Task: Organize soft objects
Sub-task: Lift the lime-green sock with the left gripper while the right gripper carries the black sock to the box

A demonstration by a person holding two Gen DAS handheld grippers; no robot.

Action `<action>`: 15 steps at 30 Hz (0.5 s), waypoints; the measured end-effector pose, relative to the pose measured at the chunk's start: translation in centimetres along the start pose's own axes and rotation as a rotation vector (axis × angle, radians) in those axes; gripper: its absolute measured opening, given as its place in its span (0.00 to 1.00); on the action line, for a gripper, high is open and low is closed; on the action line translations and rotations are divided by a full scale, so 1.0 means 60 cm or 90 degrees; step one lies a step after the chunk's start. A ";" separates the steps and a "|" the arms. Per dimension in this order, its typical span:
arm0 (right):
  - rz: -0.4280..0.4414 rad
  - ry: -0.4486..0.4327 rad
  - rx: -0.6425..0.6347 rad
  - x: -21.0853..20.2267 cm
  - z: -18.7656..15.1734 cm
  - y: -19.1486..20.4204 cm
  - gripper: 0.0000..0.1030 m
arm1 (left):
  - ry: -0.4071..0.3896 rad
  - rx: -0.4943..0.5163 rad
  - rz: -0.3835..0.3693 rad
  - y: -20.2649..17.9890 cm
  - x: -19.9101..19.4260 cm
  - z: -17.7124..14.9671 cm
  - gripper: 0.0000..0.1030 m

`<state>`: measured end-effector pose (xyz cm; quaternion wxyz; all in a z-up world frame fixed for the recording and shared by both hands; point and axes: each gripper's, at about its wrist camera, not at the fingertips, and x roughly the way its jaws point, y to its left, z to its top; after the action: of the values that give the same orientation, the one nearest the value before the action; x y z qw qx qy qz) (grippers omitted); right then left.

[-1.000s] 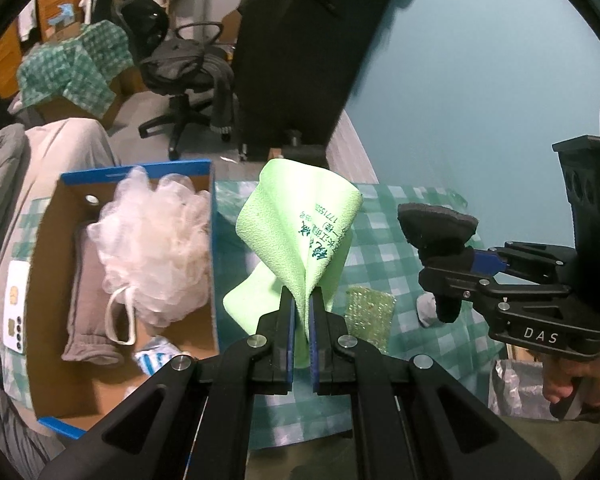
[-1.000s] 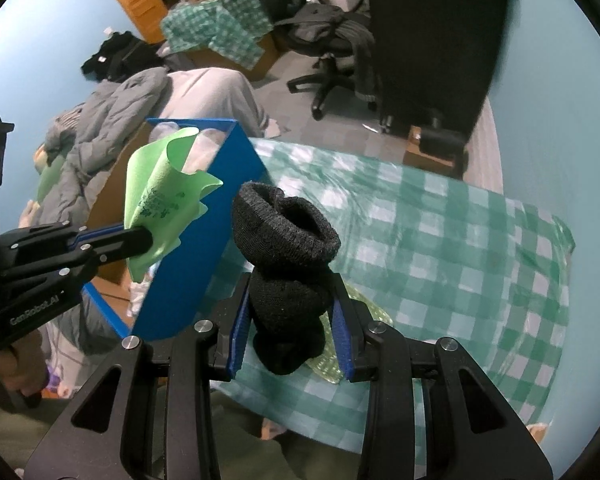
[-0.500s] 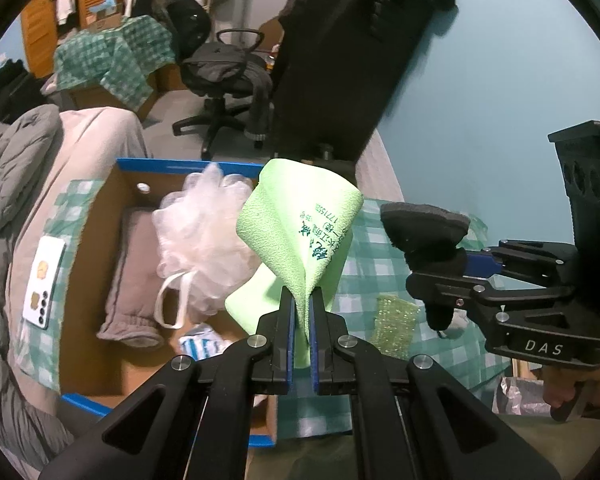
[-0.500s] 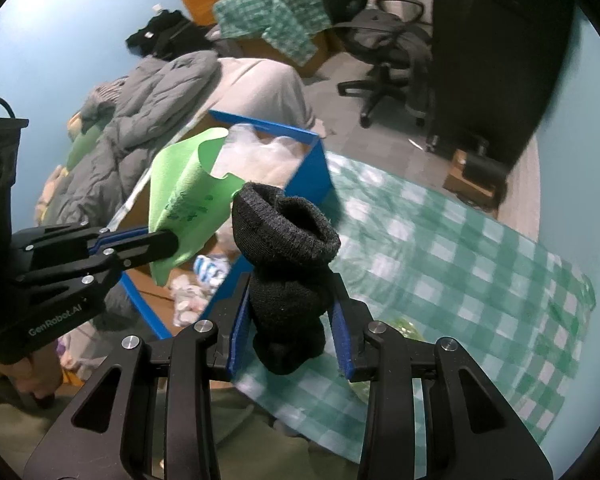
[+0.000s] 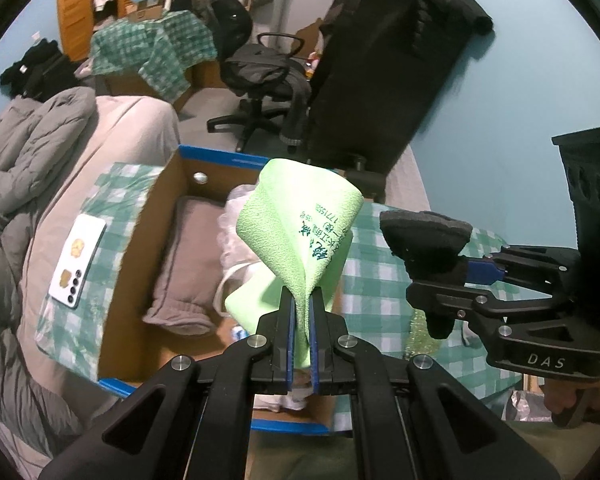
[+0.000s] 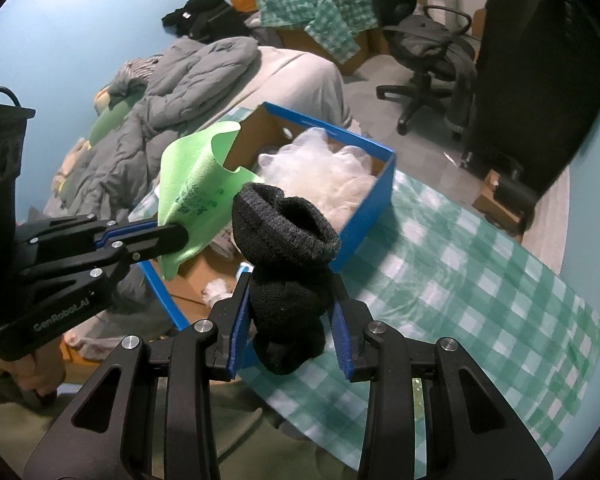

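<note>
Both grippers loaded, held above the open box.

Left gripper: jaws pinched tight on a green cloth that fans upward, dark green print on it, unreadable. Right gripper: jaws narrow, clamped on a dark rolled sock; body marked "DAS". Left body marked "GenRobot.AI". Beyond: blue-edged cardboard box holding a grey cushion and white mesh pouf, on the checked bench.
</note>
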<state>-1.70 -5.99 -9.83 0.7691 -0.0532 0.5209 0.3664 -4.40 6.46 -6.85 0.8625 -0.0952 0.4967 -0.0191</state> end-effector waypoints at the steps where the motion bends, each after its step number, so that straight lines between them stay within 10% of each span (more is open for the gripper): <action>1: 0.002 0.002 -0.003 0.005 0.002 0.004 0.34 | 0.000 -0.004 0.002 0.006 0.000 -0.002 0.05; 15: 0.027 0.060 -0.027 0.101 0.022 0.057 0.34 | 0.037 -0.045 0.025 0.094 0.047 -0.032 0.05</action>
<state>-1.67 0.18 -13.31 0.7345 -0.0756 0.5499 0.3904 -4.99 11.37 -11.20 0.8442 -0.1154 0.5234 0.0125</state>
